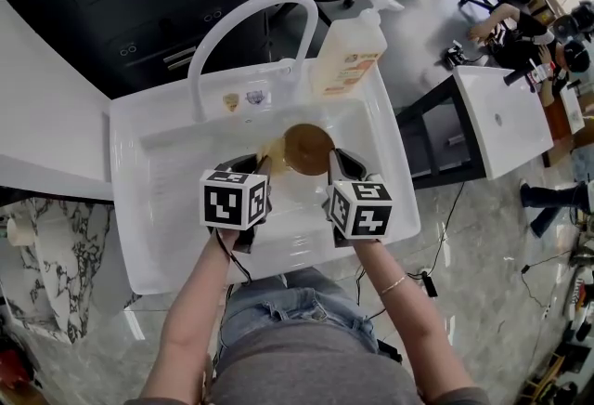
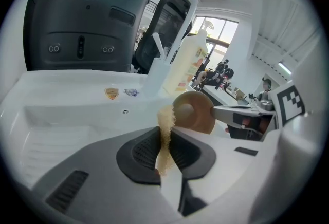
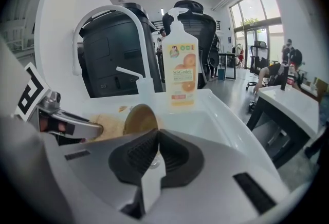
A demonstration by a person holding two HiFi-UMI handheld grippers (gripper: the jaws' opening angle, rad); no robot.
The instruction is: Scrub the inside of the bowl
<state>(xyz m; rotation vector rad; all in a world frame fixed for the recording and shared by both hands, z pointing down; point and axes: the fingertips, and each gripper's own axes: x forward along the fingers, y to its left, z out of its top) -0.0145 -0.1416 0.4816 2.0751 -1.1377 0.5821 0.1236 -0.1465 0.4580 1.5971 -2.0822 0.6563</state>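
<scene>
A small brown bowl hangs tilted over the white sink. My right gripper is shut on the near rim of the bowl. My left gripper is shut on a tan scrub pad, which stands up between its jaws. In the left gripper view the pad touches the left side of the bowl just past the left gripper. In the right gripper view the pad lies left of the bowl, beyond my right gripper. The contact spot itself is hidden.
A tall arched white faucet rises behind the sink basin. An orange-labelled soap pump bottle stands on the sink's back right corner. A second white table is to the right, with people beyond it.
</scene>
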